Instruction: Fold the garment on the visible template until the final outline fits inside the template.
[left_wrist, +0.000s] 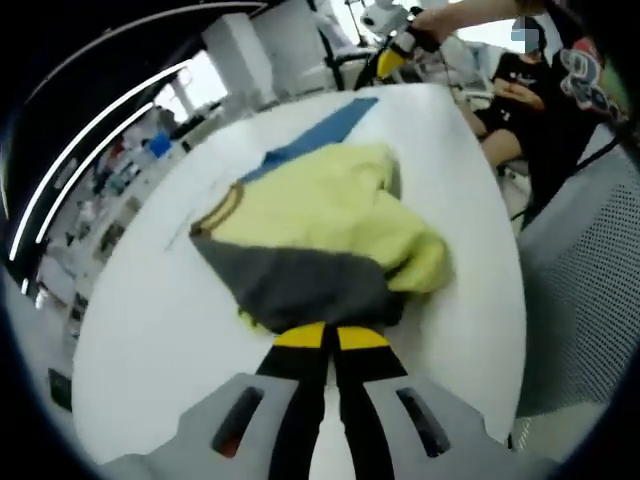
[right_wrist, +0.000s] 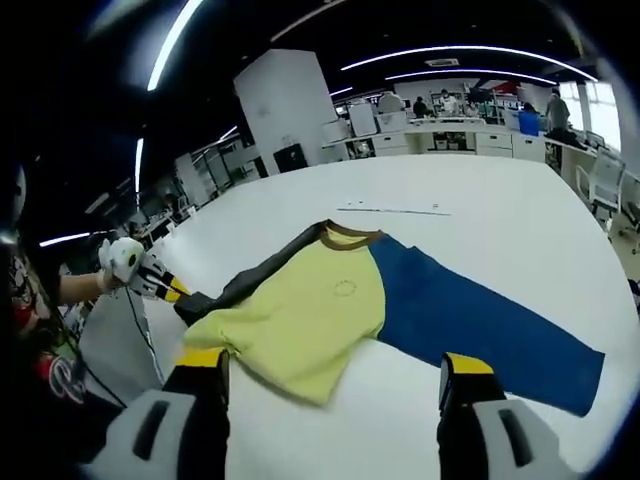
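In the left gripper view, the left gripper (left_wrist: 330, 335) has its two yellow-tipped jaws pressed together on the near edge of the garment (left_wrist: 330, 225), pinching the dark grey sleeve (left_wrist: 300, 280) right at the tips. The yellow body of the shirt lies bunched and partly folded over just beyond the jaws, with its brown collar (left_wrist: 222, 208) off to the left of them and a strip of the blue template (left_wrist: 320, 135) showing past the cloth on the white table (left_wrist: 140, 330). Farther off, beyond the table's far edge, the right gripper (left_wrist: 392, 60) is seen small, held in a hand.

In the right gripper view, the right gripper (right_wrist: 335, 365) stands with its jaws wide apart and nothing between them, hanging above the table (right_wrist: 480, 200). The garment (right_wrist: 300, 310) lies ahead of the jaws, touching neither, its yellow front overlapping the blue template (right_wrist: 480, 320), which stretches away towards the right jaw. To the left, the left gripper (right_wrist: 178, 292) clamps the grey sleeve (right_wrist: 245, 280).
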